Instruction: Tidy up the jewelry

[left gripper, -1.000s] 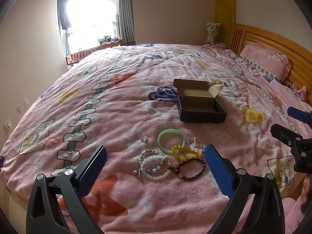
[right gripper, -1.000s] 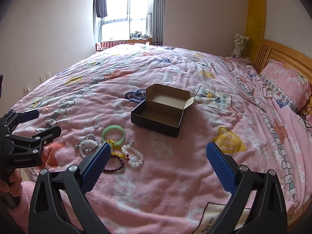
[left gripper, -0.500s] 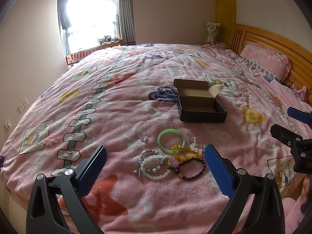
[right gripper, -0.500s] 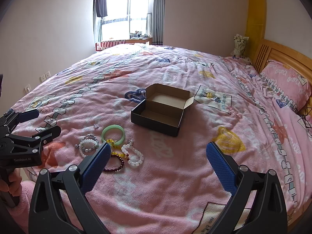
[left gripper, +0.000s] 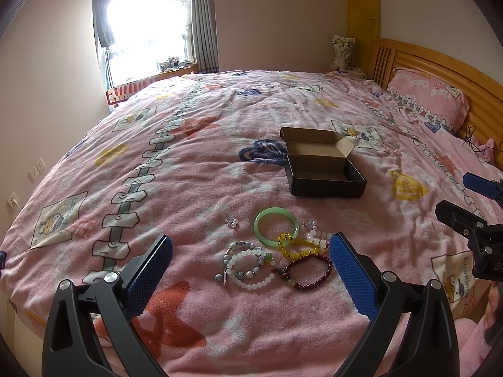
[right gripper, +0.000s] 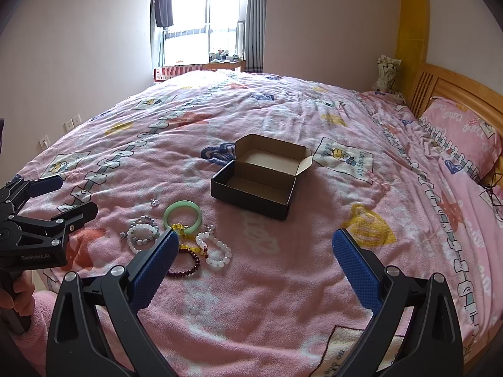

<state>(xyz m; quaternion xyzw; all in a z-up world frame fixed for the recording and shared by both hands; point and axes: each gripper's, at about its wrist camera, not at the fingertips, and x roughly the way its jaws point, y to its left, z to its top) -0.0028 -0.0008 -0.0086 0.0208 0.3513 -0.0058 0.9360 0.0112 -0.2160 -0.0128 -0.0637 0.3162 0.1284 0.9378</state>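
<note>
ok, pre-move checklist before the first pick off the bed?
1. Black box open, lid folded back: ok.
2. Box interior free to receive items: ok, nothing seen inside.
3. Left hand-held gripper open and holding nothing: ok.
4. Right hand-held gripper open and holding nothing: ok.
5. Green bangle free to lift alone: not ok, the yellow bead bracelet lies over its rim.
6. Dark red bead bracelet clear of its neighbours: cannot tell, it lies close against the yellow one.
</note>
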